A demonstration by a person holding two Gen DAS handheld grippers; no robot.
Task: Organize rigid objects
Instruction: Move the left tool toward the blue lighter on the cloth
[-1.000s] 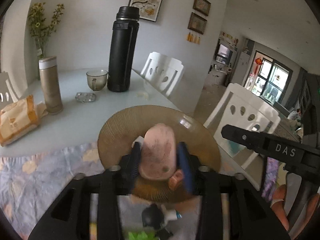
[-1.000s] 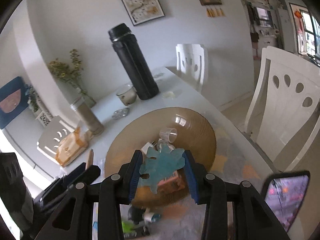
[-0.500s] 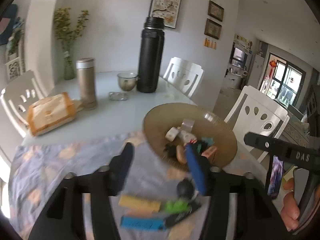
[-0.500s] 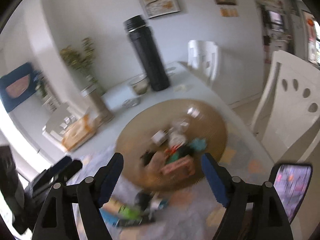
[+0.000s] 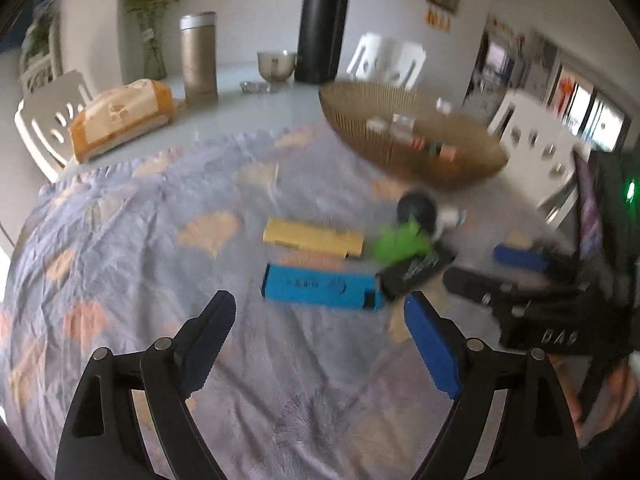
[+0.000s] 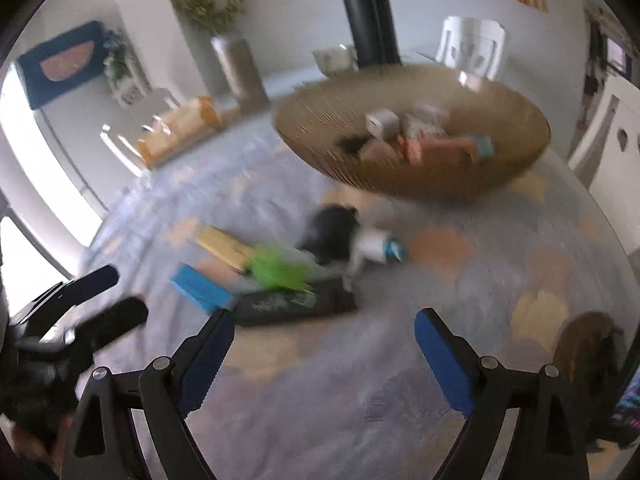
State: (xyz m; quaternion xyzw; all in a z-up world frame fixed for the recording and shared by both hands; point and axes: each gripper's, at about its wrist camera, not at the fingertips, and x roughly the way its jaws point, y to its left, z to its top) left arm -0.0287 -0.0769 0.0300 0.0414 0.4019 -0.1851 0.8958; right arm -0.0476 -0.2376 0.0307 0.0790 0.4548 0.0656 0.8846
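A brown woven bowl holds several small objects on the patterned cloth. In front of it lie a yellow block, a blue block, a green piece, a black flat piece and a black-and-white object. My left gripper is open and empty, just short of the blue block. My right gripper is open and empty, near the black flat piece; it also shows in the left wrist view.
At the back stand a tall black flask, a gold tumbler, a small cup and an orange packet. White chairs stand around the table. A vase of flowers is at the far left.
Both grippers let go of their objects over the bowl, opened wide and pulled back and down toward the loose pieces on the cloth.
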